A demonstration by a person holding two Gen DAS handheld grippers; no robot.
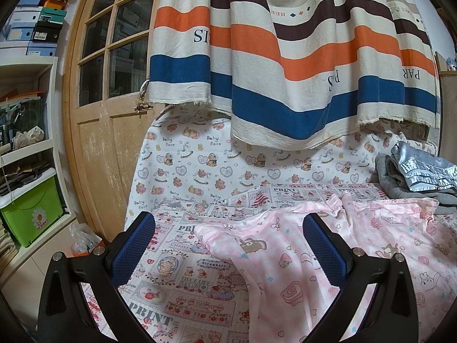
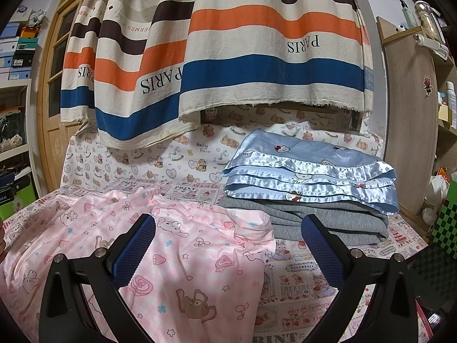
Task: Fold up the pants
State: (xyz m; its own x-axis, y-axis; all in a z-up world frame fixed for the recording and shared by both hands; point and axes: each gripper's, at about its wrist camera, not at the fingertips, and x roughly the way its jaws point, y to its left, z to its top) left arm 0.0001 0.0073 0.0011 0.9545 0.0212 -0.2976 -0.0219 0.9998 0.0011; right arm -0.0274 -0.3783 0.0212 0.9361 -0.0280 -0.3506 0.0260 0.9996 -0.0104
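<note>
Pink cartoon-print pants (image 1: 291,260) lie spread on the printed bed sheet (image 1: 177,280), one end near the left view's centre. My left gripper (image 1: 228,240) is open and empty, hovering over that end. In the right wrist view the pants (image 2: 182,245) lie spread from left to centre, with a bunched edge (image 2: 254,225) at the middle. My right gripper (image 2: 228,240) is open and empty above that edge, its blue pads (image 2: 134,245) wide apart.
A folded blue satin blanket (image 2: 311,168) sits on folded grey clothing (image 2: 328,220) at the back right of the bed. A striped curtain (image 2: 257,51) hangs over the back. A wooden door (image 1: 105,114) and shelves with a green bin (image 1: 31,214) stand to the left.
</note>
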